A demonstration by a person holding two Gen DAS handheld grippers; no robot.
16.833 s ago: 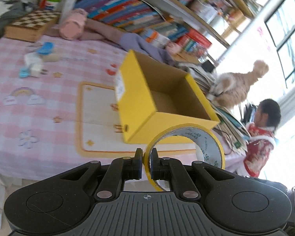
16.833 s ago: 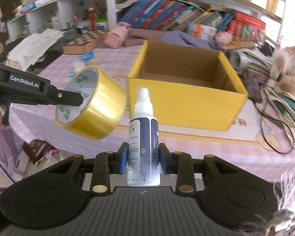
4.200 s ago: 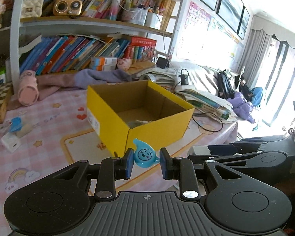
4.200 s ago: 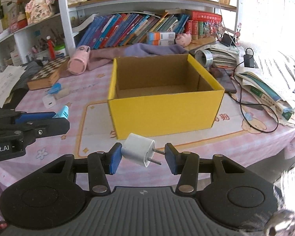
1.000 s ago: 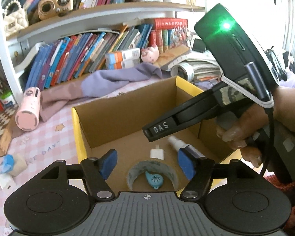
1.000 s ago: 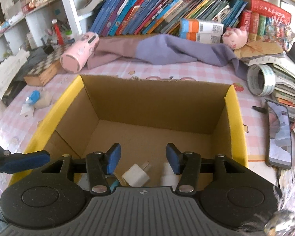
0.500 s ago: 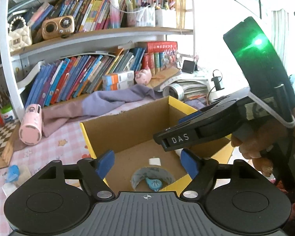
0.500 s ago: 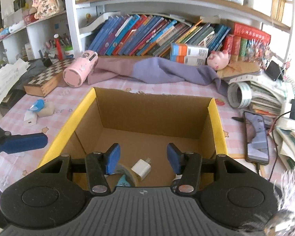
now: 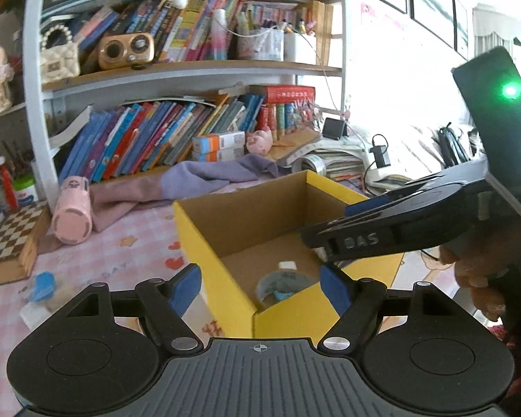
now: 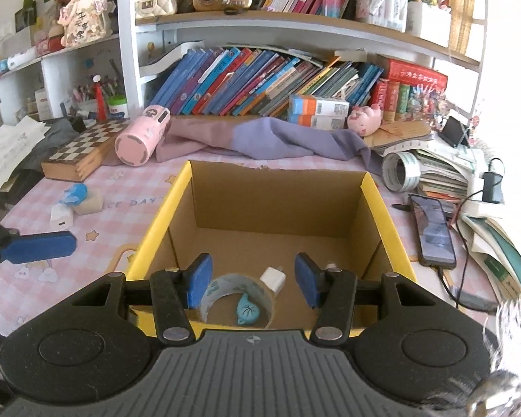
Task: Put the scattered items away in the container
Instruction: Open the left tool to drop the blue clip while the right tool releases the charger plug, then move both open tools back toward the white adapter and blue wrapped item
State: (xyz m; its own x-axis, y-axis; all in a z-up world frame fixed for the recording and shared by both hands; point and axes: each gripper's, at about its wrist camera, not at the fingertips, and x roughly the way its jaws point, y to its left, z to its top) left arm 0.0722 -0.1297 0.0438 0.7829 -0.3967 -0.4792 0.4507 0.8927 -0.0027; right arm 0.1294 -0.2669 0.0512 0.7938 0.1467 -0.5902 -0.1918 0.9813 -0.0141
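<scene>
Tape and plug below our grippers

Our right gripper (image 10: 253,285) and left gripper (image 9: 260,290) gape empty, the left's jaws just widened, over the yellow cardboard box (image 10: 163,215); glossy tape roll (image 10: 238,288), white plug (image 10: 273,279) lie low centre.

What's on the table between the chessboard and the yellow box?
In the right wrist view, a blue clip, a beige block and a white charger lie between the chessboard and yellow box.

Yellow cardboard box (image 10: 385,222): open-topped, brown inside, upright on the pink checked cloth.
Tape roll (image 10: 222,286): yellowish, lying on the box floor at the near side.
Blue clip (image 10: 246,309): small, teardrop-shaped, lying inside the roll's ring.
White charger plug (image 10: 273,278): on the box floor, touching the roll's far right edge.
Outside, left of the box: white adapter (image 10: 61,218), blue clip on a pale block (image 10: 76,194).
</scene>
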